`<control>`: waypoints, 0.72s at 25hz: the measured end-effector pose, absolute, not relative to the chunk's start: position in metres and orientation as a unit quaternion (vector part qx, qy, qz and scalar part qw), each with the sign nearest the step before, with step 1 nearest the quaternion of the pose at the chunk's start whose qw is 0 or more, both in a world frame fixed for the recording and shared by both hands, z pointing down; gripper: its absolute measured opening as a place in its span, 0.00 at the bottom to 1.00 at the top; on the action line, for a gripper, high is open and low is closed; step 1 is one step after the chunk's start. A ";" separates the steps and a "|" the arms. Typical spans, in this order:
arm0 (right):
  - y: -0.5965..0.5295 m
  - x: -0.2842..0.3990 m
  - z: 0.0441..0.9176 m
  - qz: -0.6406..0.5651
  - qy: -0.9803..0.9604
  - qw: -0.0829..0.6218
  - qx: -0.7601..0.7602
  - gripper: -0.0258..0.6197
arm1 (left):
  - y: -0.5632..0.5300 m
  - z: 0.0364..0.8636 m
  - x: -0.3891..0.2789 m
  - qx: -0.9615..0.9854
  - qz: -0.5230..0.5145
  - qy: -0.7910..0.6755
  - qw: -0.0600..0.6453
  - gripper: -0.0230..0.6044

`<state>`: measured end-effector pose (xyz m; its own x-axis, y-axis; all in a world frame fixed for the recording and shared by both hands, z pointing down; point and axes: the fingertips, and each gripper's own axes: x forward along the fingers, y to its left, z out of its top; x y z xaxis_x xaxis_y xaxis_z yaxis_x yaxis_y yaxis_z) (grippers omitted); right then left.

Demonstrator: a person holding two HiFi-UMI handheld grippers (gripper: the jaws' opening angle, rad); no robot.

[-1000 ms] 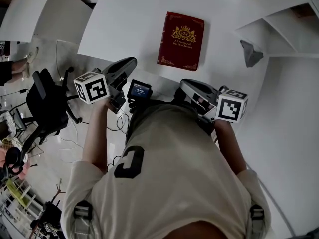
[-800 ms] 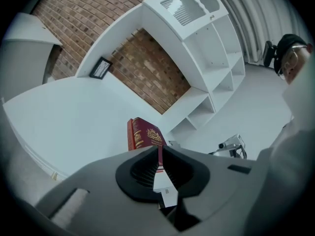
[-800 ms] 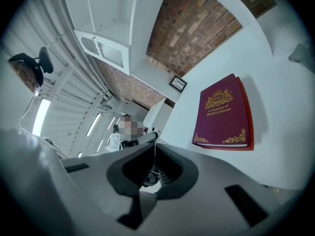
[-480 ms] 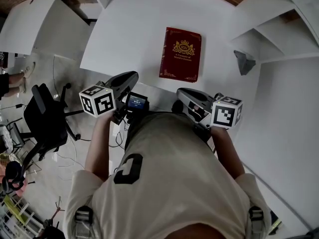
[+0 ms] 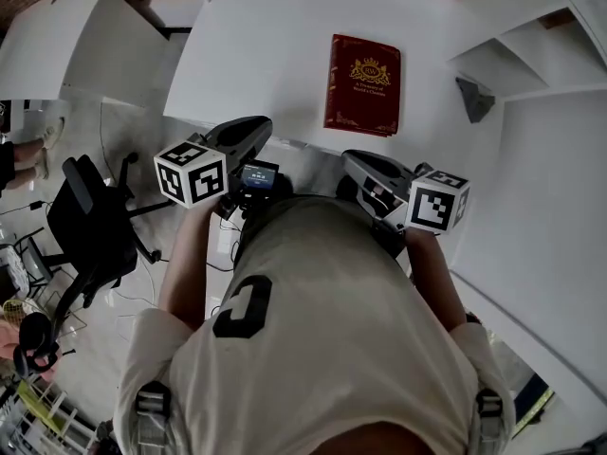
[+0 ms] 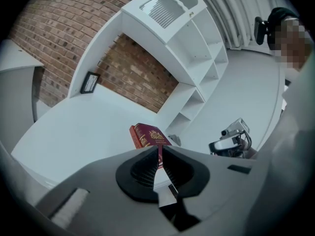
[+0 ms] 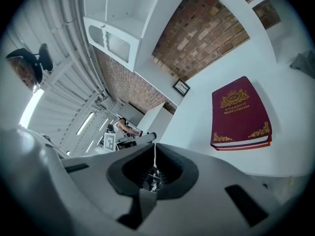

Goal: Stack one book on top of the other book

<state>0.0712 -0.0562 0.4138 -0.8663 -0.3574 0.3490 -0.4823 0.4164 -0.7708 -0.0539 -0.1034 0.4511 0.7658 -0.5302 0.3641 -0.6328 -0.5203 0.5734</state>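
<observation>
two red books (image 5: 363, 83) lie stacked on the table (image 5: 256, 55) (gold print up); left gripper (image 6: 158, 150) and right gripper (image 7: 154, 150) both clamped together, empty.

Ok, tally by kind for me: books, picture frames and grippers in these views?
Dark red gold-printed hardback books: 1 visible; whether another lies beneath can't be told
Small black picture frames: 1
Grey handheld grippers: 2, the left gripper and the right gripper
Total: 4
</observation>
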 end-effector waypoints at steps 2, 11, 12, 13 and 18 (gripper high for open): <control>-0.053 0.063 0.414 0.482 -0.835 0.055 0.258 0.05 | -0.101 0.449 -0.058 0.876 0.078 -0.323 0.350 0.07; -0.046 0.043 0.417 0.497 -0.823 0.038 0.271 0.05 | -0.091 0.449 -0.071 0.894 0.108 -0.302 0.313 0.07; -0.046 0.040 0.418 0.497 -0.824 0.041 0.270 0.05 | -0.089 0.450 -0.073 0.894 0.107 -0.302 0.314 0.07; -0.045 0.037 0.418 0.497 -0.824 0.044 0.267 0.05 | -0.088 0.450 -0.075 0.893 0.106 -0.303 0.315 0.07; -0.045 0.028 0.420 0.498 -0.828 0.058 0.252 0.05 | -0.085 0.454 -0.079 0.889 0.105 -0.308 0.322 0.07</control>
